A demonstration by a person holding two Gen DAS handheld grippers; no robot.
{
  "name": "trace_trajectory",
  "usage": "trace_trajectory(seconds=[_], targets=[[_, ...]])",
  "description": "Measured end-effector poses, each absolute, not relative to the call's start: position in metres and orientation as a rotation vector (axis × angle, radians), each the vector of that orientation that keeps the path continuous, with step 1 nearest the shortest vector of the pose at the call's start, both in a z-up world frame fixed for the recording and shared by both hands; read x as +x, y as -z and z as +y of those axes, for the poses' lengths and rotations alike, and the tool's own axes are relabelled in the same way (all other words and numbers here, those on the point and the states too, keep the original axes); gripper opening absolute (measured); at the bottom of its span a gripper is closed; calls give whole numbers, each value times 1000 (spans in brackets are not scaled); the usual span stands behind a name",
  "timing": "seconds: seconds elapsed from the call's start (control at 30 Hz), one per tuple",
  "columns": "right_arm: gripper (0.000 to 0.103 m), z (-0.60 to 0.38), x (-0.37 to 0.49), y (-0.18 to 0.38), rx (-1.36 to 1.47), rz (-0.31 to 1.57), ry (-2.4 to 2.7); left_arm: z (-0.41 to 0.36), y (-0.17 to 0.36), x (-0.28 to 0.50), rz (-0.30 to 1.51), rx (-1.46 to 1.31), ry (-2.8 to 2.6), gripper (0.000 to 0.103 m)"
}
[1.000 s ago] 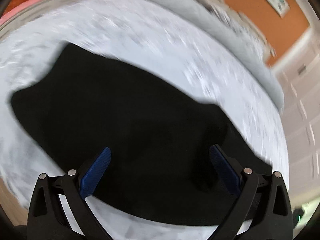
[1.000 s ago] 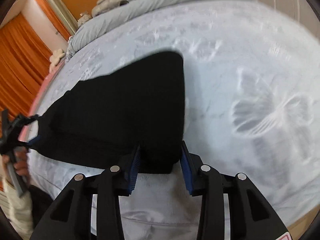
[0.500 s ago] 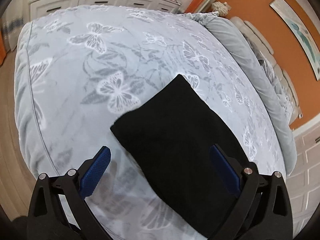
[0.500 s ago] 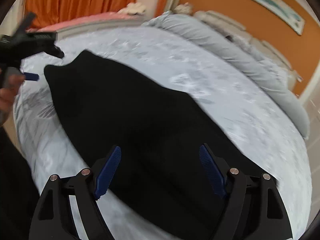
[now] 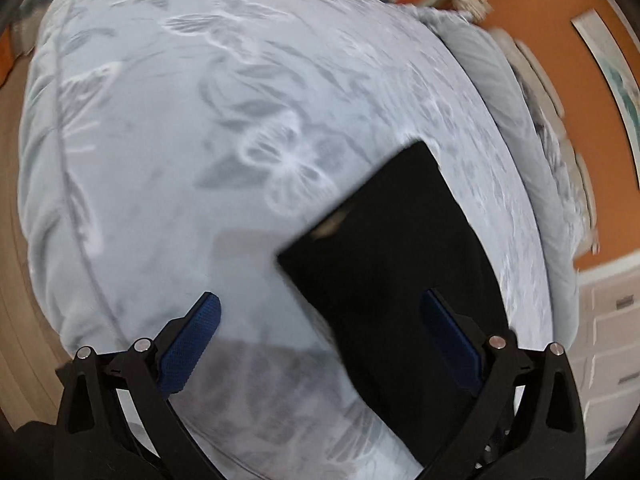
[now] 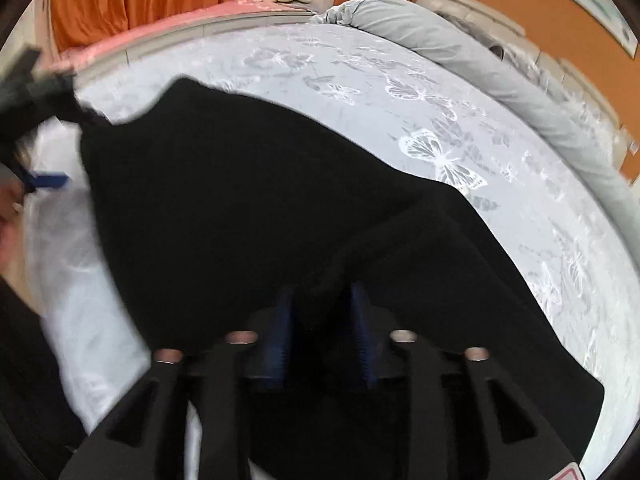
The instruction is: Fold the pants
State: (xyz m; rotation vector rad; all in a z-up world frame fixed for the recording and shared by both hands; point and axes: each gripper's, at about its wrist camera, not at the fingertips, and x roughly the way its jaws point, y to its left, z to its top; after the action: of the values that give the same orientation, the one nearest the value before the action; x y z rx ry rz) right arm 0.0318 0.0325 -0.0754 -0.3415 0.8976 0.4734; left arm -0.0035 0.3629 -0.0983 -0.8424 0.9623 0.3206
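The black pants [image 5: 394, 272] lie folded on a grey-blue bedspread with white butterflies [image 5: 180, 152]. In the left wrist view my left gripper [image 5: 320, 344] is open and empty above the bed, its right finger over the pants' near edge. In the right wrist view the pants [image 6: 248, 200] spread wide across the bed, and my right gripper [image 6: 320, 320] is shut on a raised fold of the black cloth. The left gripper [image 6: 36, 92] shows blurred at the far left edge, by the pants' far corner.
A rolled grey duvet [image 6: 460, 52] and pillows run along the far side of the bed. Orange curtains [image 6: 140, 4] and an orange wall stand behind. White drawers [image 5: 612, 340] are to the right, and the bed's left edge drops to a tan floor [image 5: 16, 240].
My right gripper was shut on the pants, opened, and has now closed on a fold of them. My left gripper stayed open and drew back to the left of the pants.
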Motion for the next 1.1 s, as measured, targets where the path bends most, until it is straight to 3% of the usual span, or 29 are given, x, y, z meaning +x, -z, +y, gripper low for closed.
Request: trace_trajectory(seconds=[0.03, 0.13, 0.17, 0.2, 0.27, 0.3, 0.47, 0.67, 0.77, 0.9, 0.97, 1.1], targets=[[58, 24, 28, 65, -305, 885, -483, 359, 99, -1, 970, -829, -315, 98], [68, -10, 13, 39, -301, 838, -454, 353, 101, 6, 969, -822, -321, 96], [76, -19, 10, 34, -304, 829, -442, 353, 101, 7, 946, -840, -310, 75], [79, -35, 5, 27, -307, 811, -419, 354, 101, 9, 933, -862, -279, 35], [85, -68, -3, 18, -311, 774, -359, 354, 107, 15, 939, -930, -237, 15], [85, -83, -5, 17, -302, 760, -331, 351, 104, 15, 911, -934, -253, 13], [85, -194, 16, 26, 6, 837, -65, 274, 30, 17, 724, -548, -220, 13], [86, -285, 27, 30, 356, 857, 26, 86, -37, 6, 652, -246, 116, 13], [86, -301, 17, 25, 342, 826, 58, 1, -25, 2, 717, -129, 246, 14], [86, -325, 10, 30, 361, 837, 94, -92, 41, 1, 891, 89, 293, 25], [86, -337, 7, 36, 391, 853, 103, -115, 71, -8, 972, 202, 264, 25], [86, -346, -1, 36, 438, 847, 53, -98, 50, -32, 869, 189, 251, 28]])
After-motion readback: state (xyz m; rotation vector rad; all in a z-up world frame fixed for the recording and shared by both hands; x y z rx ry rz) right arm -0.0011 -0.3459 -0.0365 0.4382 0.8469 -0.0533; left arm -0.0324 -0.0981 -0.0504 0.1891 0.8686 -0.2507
